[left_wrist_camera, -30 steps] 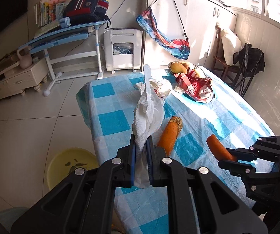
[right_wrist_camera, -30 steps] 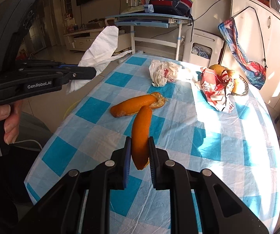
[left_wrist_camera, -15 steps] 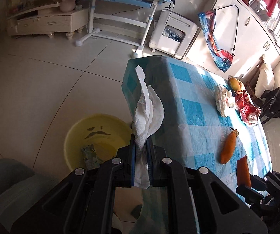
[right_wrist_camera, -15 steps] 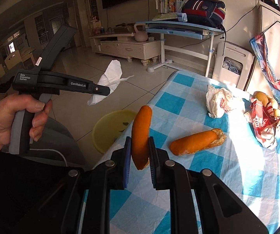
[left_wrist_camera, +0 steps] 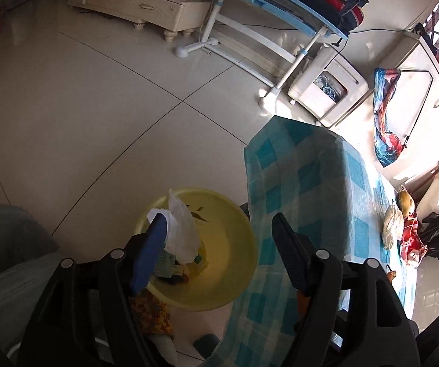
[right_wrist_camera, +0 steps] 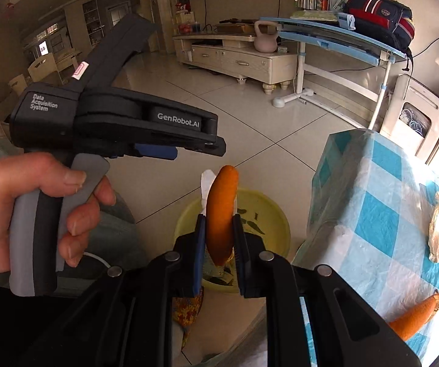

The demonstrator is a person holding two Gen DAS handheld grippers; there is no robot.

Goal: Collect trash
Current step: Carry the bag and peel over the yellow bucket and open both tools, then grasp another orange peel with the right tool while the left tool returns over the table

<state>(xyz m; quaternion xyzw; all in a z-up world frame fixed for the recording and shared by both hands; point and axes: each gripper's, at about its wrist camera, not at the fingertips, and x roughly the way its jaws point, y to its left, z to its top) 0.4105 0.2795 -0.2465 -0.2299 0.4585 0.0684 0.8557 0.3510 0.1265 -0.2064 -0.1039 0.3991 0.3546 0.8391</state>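
Above the yellow basin (left_wrist_camera: 219, 244) on the floor, the left gripper (left_wrist_camera: 219, 253) has its fingers wide with the white tissue (left_wrist_camera: 181, 229) dropping in, while the right gripper (right_wrist_camera: 218, 244) pinches an orange peel (right_wrist_camera: 221, 211) over the basin, so releasing it seems next.

White tissue (left_wrist_camera: 180, 229) over yellow basin (left_wrist_camera: 231, 275), perhaps falling.

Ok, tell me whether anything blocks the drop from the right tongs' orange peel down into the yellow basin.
Nothing visible does. The orange peel is clamped in the right tongs, with the yellow basin open on the floor beyond it. The released white tissue is already over the basin, and the left tongs stand open, off to the side.
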